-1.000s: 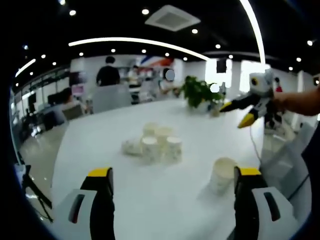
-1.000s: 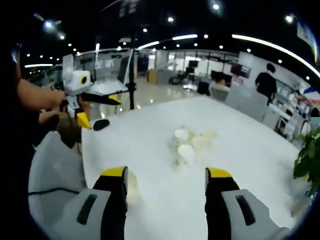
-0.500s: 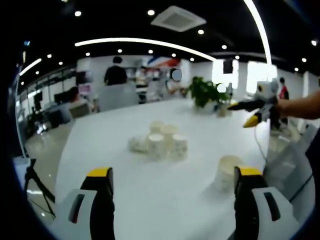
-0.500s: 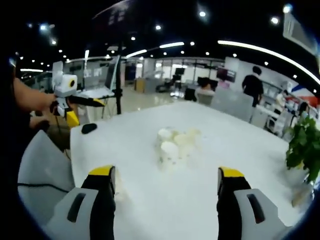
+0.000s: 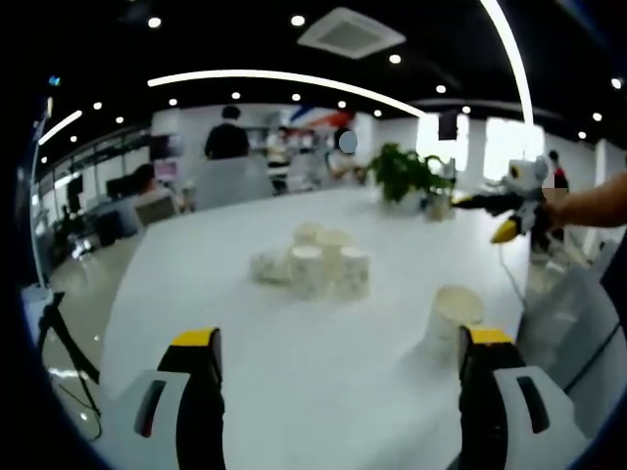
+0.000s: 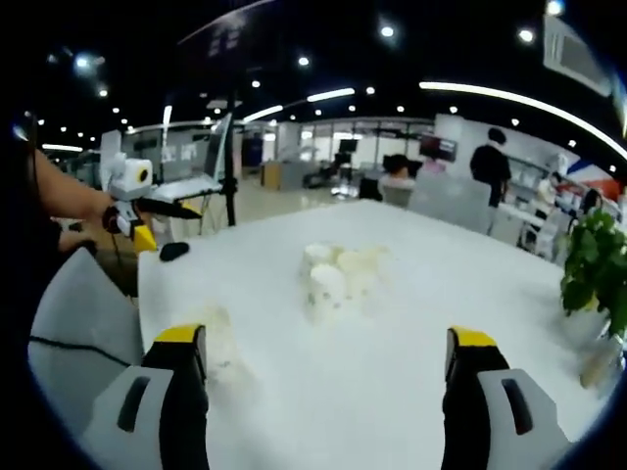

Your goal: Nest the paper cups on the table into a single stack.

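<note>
Several white paper cups stand bunched at the middle of the white table, with one cup on its side at the bunch's left. A lone cup stands apart, close to the right jaw of my left gripper, which is open and holds nothing. In the right gripper view the bunch lies ahead, and the lone cup sits by the left jaw. My right gripper is open wide and holds nothing. Each gripper shows in the other's view, held above the table's edge.
A potted plant stands at the table's far side. A small black object lies near the table's edge. A white chair stands beside the table. People sit and stand beyond it in the office.
The right gripper's jaws have spread wider apart. Both cameras have shifted a little toward the table. The cups have stayed where they were.
</note>
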The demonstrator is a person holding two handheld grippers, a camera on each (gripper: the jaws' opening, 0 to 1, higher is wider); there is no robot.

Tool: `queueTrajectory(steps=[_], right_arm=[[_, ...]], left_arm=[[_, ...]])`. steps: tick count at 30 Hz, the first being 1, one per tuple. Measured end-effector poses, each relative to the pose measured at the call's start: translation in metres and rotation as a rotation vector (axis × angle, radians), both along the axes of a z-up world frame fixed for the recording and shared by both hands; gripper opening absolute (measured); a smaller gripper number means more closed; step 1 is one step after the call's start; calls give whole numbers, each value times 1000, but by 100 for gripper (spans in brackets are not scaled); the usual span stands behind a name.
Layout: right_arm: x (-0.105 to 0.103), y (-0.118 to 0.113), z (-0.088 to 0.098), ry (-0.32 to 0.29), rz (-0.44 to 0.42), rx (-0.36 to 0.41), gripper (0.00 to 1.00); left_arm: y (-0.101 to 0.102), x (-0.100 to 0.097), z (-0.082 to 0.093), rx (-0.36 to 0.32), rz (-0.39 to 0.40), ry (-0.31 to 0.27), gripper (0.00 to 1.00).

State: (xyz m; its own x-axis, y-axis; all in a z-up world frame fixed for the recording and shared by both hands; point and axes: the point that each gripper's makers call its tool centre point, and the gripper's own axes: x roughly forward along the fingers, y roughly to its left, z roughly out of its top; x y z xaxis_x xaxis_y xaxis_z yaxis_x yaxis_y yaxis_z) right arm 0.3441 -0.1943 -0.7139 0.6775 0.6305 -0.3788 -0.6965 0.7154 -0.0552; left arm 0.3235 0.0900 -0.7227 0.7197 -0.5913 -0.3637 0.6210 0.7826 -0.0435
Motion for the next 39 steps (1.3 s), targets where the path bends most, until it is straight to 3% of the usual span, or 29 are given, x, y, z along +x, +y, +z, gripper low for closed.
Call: queueTrajectory(steps=[17,21,26,39], right_arm=[[-2,-2,-9,3,-33,19,100],[1,-7,-13,-38,-57,33,100],[5,-16,-19,-46,-107,43,100],[17,-1,-32,-50,-86,49,100]], left_arm=[[-8,0,0,-5,-21,-14,98],[-11,0,1,-14,-22,-21,98],[-11,-1,2,-1,-19,-27,98],[-9,-2,6,-14,0,-33,98]])
